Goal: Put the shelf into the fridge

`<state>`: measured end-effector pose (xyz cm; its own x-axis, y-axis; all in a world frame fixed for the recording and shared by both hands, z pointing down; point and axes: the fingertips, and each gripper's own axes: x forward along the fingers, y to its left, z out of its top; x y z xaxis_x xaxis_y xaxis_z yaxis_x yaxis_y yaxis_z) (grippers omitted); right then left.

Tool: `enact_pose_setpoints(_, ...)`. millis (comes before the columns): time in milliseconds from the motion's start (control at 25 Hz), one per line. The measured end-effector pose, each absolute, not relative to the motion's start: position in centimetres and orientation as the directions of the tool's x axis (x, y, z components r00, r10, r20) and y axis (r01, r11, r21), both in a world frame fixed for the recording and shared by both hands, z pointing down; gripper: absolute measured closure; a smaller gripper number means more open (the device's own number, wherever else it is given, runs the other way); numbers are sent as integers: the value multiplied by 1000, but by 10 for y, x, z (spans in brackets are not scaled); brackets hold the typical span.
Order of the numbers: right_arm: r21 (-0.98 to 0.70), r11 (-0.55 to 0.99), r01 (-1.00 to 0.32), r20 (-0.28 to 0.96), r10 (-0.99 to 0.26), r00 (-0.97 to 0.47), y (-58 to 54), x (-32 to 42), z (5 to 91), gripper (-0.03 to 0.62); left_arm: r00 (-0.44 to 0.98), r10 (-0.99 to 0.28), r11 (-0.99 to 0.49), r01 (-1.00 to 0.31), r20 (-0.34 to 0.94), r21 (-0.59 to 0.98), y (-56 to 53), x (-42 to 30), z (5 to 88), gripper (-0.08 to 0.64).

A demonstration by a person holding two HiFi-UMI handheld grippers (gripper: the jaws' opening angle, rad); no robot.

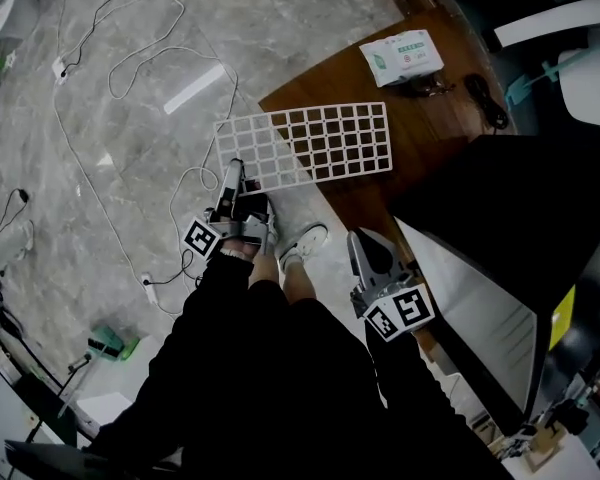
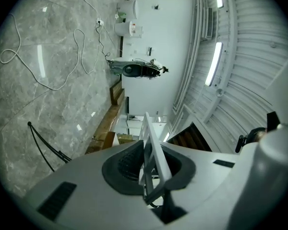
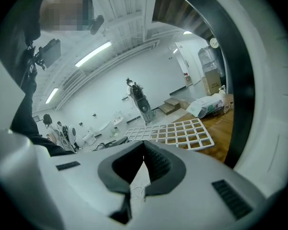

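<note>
A person's left gripper (image 1: 234, 174) clamps the near left edge of the white grid shelf (image 1: 325, 140), which stretches out over the grey marble floor (image 1: 130, 158) and the corner of a wooden table (image 1: 435, 118). To the right, the right gripper (image 1: 360, 244) hangs clenched on nothing, jaws pressed together, just beside the black-topped fridge (image 1: 505, 203).

A large indoor test hall or laboratory is indicated. A grey marble-patterned floor (image 1: 130, 28) is crossed by loose white power cables (image 1: 80, 158). A ribbed white panel ceiling (image 2: 259, 42) is fitted with long strip lights (image 2: 213, 63). A dark motor scooter (image 2: 137, 69) is parked against a plain white wall (image 2: 158, 32).
</note>
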<state>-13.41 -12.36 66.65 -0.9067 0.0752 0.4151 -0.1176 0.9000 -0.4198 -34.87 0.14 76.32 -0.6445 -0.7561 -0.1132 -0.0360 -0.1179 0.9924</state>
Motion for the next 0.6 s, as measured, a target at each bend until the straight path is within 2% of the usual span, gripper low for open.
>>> enact_pose_setpoints(240,-458,885,-87,384,109,-917,-112,-128,647,586,-690,-711,-152,-38,-136,988,42,-342,720,511)
enact_pose_setpoints(480,-629,776,-54,347,217,-913,-82,-121,626,584,-729,-668,-140,-73,-148,987,110,-324,653,509)
enact_pose_setpoints(600,-715,698,-38,315,274,-909,-67,-117,617,542,-757,-636,-129,-86,-149,988,145,-311,623,509)
